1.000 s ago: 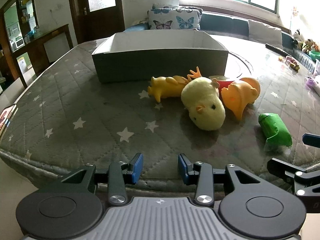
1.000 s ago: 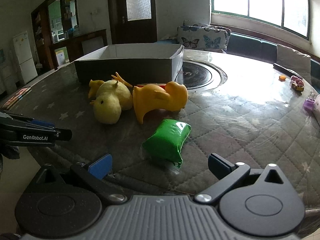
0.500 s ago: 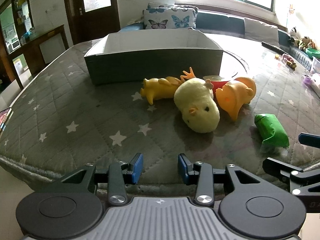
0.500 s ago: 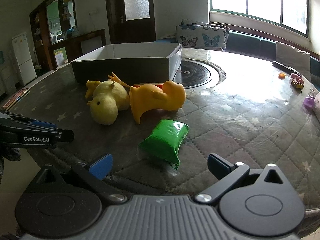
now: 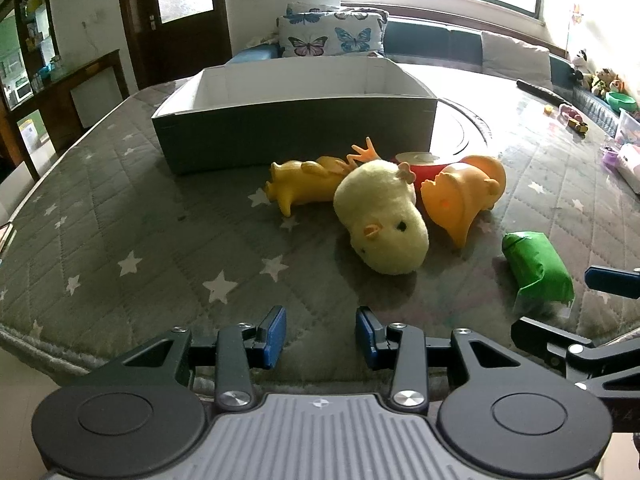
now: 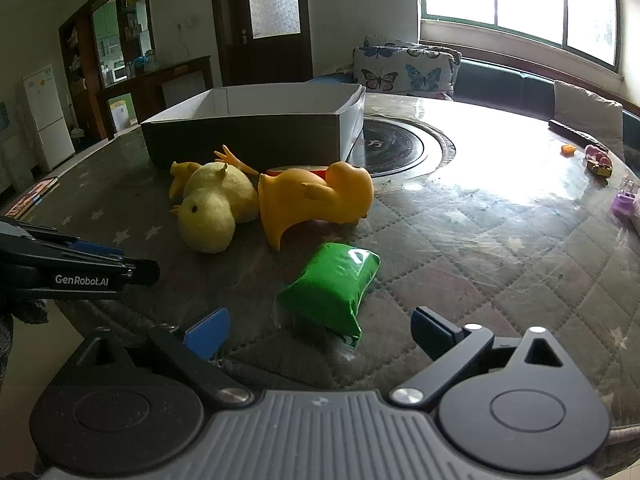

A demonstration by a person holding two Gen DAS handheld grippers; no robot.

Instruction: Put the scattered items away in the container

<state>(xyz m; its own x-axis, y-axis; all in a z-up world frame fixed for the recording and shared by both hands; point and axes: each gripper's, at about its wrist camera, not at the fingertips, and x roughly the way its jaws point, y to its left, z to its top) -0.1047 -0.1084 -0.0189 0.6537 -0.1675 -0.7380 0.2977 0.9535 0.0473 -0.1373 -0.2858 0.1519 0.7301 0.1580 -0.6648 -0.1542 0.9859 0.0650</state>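
A grey open box (image 5: 296,128) (image 6: 256,136) stands at the back of the padded table. In front of it lie a yellow rubber chicken (image 5: 304,188), a pale yellow plush chick (image 5: 384,224) (image 6: 216,208), an orange rubber duck (image 5: 460,196) (image 6: 316,200) and a red-rimmed lid (image 5: 416,162). A green packet (image 5: 536,268) (image 6: 332,288) lies nearest. My left gripper (image 5: 320,338) is open and empty at the table's near edge, short of the plush chick. My right gripper (image 6: 320,330) is wide open, empty, just short of the green packet.
The table has a star-patterned quilted cover (image 5: 140,240) and a dark round inset (image 6: 400,148) beside the box. Small toys (image 6: 598,160) and a purple item (image 6: 624,204) lie at the far right. A sofa with butterfly cushions (image 5: 332,38) stands behind.
Both grippers have moved forward towards the table; the toys and the green packet look nearer. Their jaws have kept the same opening. No object has moved.
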